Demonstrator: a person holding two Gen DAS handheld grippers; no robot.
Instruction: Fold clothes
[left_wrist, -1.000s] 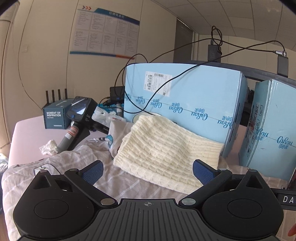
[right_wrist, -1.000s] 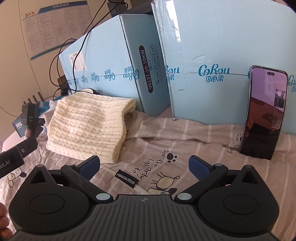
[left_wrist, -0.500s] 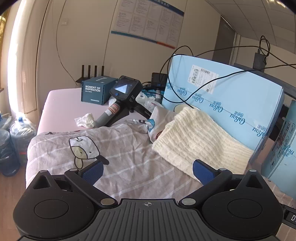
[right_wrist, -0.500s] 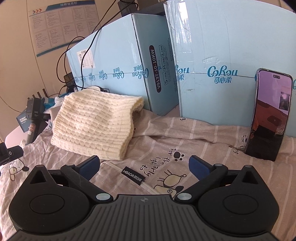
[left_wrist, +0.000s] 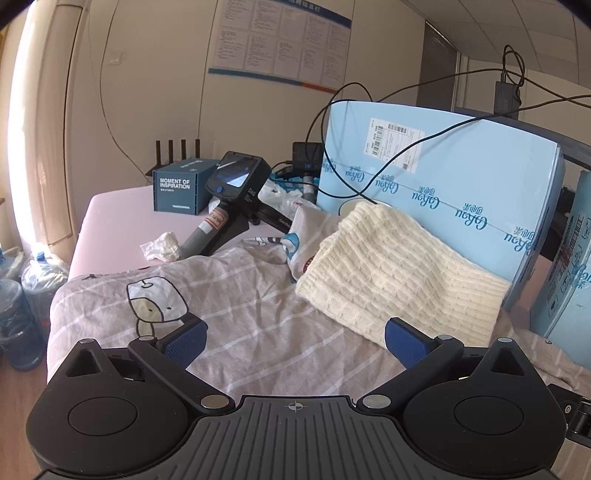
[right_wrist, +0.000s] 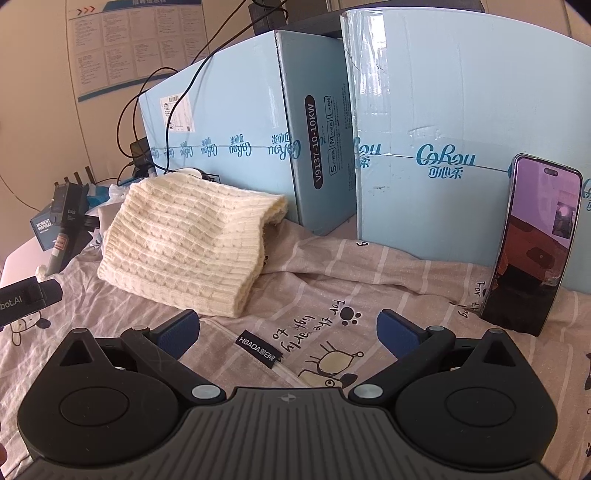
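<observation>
- Sweater (left_wrist: 399, 273) (right_wrist: 192, 243): cream, chunky knit in a raised brick-like rib, folded to a rough rectangle with a thick rounded edge at the near side. Back edge leans on a pale blue carton (left_wrist: 443, 173) (right_wrist: 236, 147).
- Sheet (left_wrist: 251, 314) (right_wrist: 369, 295): thin grey-pink cotton with pale stripes, wrinkled, printed with cartoon dogs, paw marks and lettering. A small black woven label (right_wrist: 258, 352) sits on a seam.
- Second carton (right_wrist: 443, 140): same glossy blue card, taped seam, stands just right of the first.
- Phone (right_wrist: 535, 243): glass slab, lit screen, propped near upright against the second carton.
- Left gripper (left_wrist: 293, 341): black plastic arms, blue textured pads (left_wrist: 184, 341), spread wide, nothing between them. Over the sheet; sweater lies ahead and to the right, its near edge just beyond the right pad. Contact with cloth: cannot tell.
- Right gripper (right_wrist: 288, 336): same build, pads (right_wrist: 399, 334) wide apart, empty. Above the label and dog print; sweater ahead and to the left, near corner just past the left pad, apart from it.
- Far left on a pink surface (left_wrist: 110, 221): crumpled white tissue (left_wrist: 162, 247), a dark handheld device (left_wrist: 229, 199) with a small screen and grey handle, lying tilted, and a navy box (left_wrist: 181, 190) with white lettering.
- Black cables (left_wrist: 369, 155) drape over the first carton.
</observation>
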